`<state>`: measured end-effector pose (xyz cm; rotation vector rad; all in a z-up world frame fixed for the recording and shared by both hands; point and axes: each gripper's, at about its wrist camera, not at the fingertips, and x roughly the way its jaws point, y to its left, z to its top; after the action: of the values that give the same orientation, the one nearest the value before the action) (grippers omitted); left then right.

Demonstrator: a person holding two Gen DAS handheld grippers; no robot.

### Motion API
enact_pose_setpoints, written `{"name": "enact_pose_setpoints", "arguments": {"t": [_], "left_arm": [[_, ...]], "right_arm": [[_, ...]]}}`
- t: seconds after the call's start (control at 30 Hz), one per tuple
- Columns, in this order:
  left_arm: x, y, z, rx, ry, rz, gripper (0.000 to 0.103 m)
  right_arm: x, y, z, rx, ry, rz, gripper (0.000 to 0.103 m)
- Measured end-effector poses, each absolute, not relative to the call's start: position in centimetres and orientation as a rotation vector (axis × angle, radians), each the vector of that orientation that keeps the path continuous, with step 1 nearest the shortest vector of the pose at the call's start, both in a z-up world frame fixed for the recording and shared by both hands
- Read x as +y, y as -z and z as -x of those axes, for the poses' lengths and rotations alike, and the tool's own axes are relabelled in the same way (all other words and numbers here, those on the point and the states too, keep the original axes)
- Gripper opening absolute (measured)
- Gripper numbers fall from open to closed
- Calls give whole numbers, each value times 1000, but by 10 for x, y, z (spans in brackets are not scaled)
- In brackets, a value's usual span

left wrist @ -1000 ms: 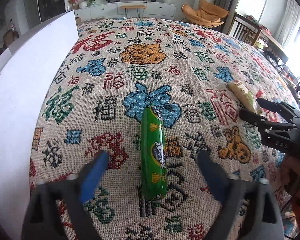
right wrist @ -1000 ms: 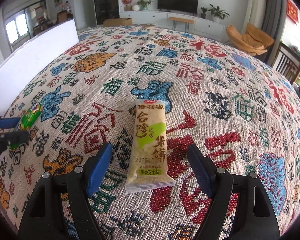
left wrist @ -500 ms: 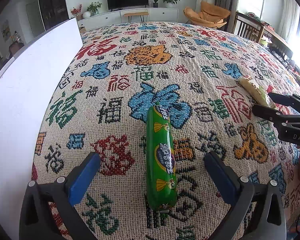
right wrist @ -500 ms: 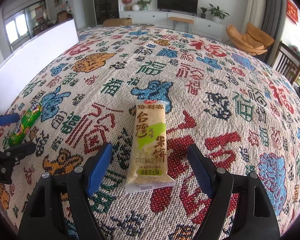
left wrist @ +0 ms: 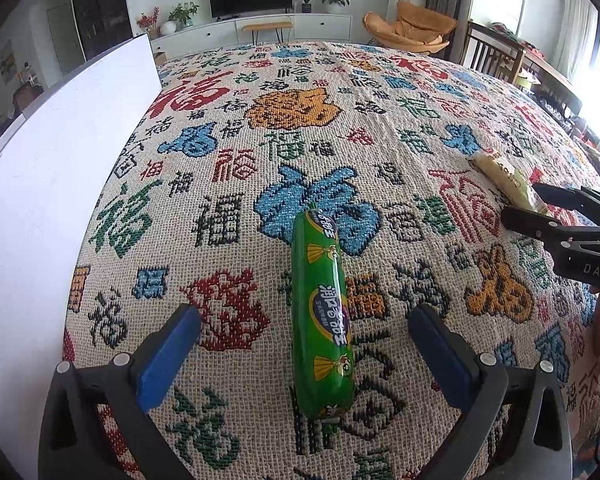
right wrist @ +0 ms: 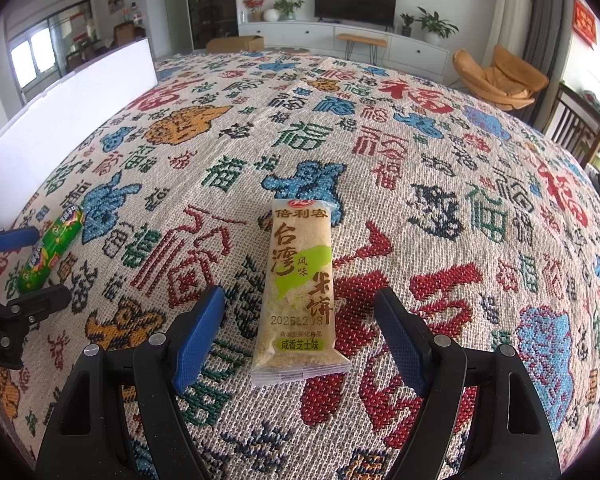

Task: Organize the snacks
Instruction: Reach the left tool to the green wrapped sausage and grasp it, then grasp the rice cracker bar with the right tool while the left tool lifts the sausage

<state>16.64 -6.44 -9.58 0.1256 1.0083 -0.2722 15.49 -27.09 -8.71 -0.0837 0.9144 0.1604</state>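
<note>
A green sausage stick (left wrist: 320, 300) lies lengthwise on the patterned tablecloth (left wrist: 300, 120), between the blue pads of my left gripper (left wrist: 304, 318). That gripper is wide open and clear of the stick on both sides. A yellow rice-cracker packet (right wrist: 302, 280) lies flat between the fingers of my right gripper (right wrist: 298, 296), which is open too and does not touch it. In the right wrist view the sausage stick (right wrist: 54, 248) and left gripper (right wrist: 52, 266) show at the far left. In the left wrist view the packet (left wrist: 500, 172) and right gripper (left wrist: 520, 200) sit at the right edge.
A tall white board (left wrist: 60, 160) stands along the table's left side, also visible as the white board (right wrist: 68, 120) in the right wrist view. Behind the table are a TV cabinet, an orange chair and wooden dining chairs. A hand shows at the right edge.
My left gripper's jaws have spread wider around the sausage stick, which still lies on the cloth. The right gripper and the packet have not moved.
</note>
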Motion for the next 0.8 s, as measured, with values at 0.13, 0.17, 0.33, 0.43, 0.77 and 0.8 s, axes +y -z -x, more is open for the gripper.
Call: {"name": "enact_pose_setpoints", "arguments": {"t": [0.13,0.17,0.33,0.43,0.77,0.8], "left_arm": [[-65,88,-175,1058,300,-130,88],[-66,86,-177,1053,303,-144,81],[-70,80,-182,1039,312,-146,23],[-52,69,-170,1012,333,-34,23],[52,-62,-114,753,333,332,23],[66,-76,-110,728,308,335,23]], "right_arm": [[-279,84,-166,974,-194,19,81],[-281,81,-172,1016,-198,-6,80],[-277,77,-198,1145,-142,60,33],[-282,71,-200,1178,-167,16,31],[-224,-36,-195,1002,-423,-200,31],[-205,-50,-197,978,-470,-209,31]]}}
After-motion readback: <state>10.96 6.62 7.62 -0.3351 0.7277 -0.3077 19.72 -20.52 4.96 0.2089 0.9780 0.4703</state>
